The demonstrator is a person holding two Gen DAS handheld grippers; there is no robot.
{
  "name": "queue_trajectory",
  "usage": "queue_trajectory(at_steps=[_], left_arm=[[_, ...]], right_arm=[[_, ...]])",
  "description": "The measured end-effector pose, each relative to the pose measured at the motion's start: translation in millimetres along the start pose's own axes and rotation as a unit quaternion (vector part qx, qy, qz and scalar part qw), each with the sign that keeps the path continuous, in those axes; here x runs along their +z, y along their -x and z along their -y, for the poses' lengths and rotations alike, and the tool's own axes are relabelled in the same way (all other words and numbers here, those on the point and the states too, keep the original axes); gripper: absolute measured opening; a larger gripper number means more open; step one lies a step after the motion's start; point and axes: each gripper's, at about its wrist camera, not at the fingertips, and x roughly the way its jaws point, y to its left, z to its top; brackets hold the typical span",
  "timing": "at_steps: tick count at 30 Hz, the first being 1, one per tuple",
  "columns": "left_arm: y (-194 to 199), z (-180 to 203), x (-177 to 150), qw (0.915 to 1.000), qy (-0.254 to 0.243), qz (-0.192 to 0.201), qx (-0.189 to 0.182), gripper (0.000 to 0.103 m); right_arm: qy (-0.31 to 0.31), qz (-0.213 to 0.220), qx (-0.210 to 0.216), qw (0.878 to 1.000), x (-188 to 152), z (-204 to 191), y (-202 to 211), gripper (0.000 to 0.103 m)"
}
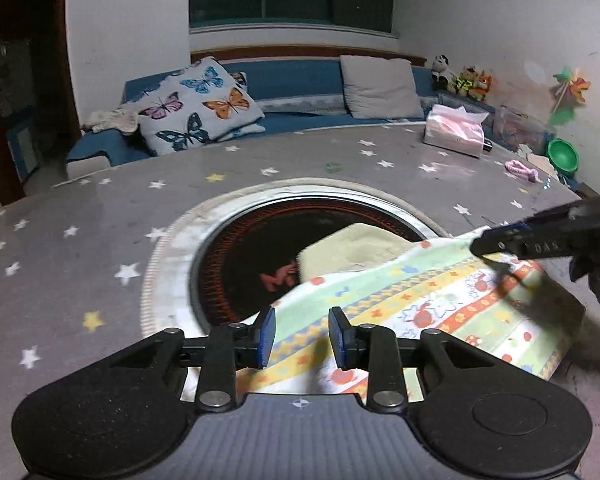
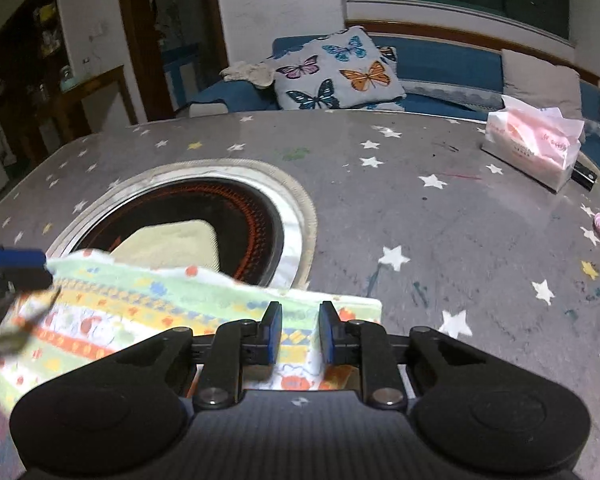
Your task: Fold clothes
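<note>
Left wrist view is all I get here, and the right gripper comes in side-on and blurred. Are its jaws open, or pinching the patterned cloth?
Observer: Open. In the right wrist view the right gripper has its jaws apart, and the patterned cloth shows flat in the gap.
Operator: What stands left of the doorway?
Observer: A low wooden cabinet against the wall.

I see the striped patterned cloth (image 1: 420, 300) lying on the grey star-printed counter (image 1: 100, 240), partly over the round dark recess (image 1: 260, 248), where a folded pale towel (image 1: 352, 248) sits; the pink tissue pack (image 2: 536, 148) stands behind.
</note>
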Motion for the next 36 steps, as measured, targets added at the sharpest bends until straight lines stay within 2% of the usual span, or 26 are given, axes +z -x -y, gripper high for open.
queue_trajectory(at_steps=[4, 7, 11, 17, 22, 27, 32, 36], left_arm=[[-12, 3, -1, 0.9998, 0.007, -0.016, 0.002, 0.031], [-7, 7, 2, 0.9999, 0.007, -0.005, -0.01, 0.03], [-9, 16, 10, 0.9998, 0.001, 0.003, -0.022, 0.03], [-33, 12, 10, 0.9997, 0.013, -0.02, -0.008, 0.03], [-22, 11, 8, 0.9998, 0.016, -0.008, -0.011, 0.03], [-9, 32, 5, 0.9994, -0.008, 0.008, -0.031, 0.03], [-9, 49, -12, 0.9986, -0.044, -0.004, -0.028, 0.03], [3, 54, -25, 0.9982, -0.055, 0.001, -0.026, 0.03]], right_arm=[[-0.013, 0.012, -0.001, 1.0, 4, 1, 2, 0.021], [-0.002, 0.024, 0.024, 0.999, 7, -10, 11, 0.021], [0.035, 0.009, 0.063, 0.997, 8, -34, 6, 0.021], [0.036, -0.016, 0.059, 0.997, 10, -44, -28, 0.021], [0.055, 0.0, 0.068, 0.996, 11, -52, -11, 0.021], [0.088, 0.0, 0.09, 0.992, 1, -71, 1, 0.026], [0.118, -0.011, 0.09, 0.989, -15, -85, 6, 0.026], [0.133, -0.01, 0.098, 0.986, -28, -90, 22, 0.03]])
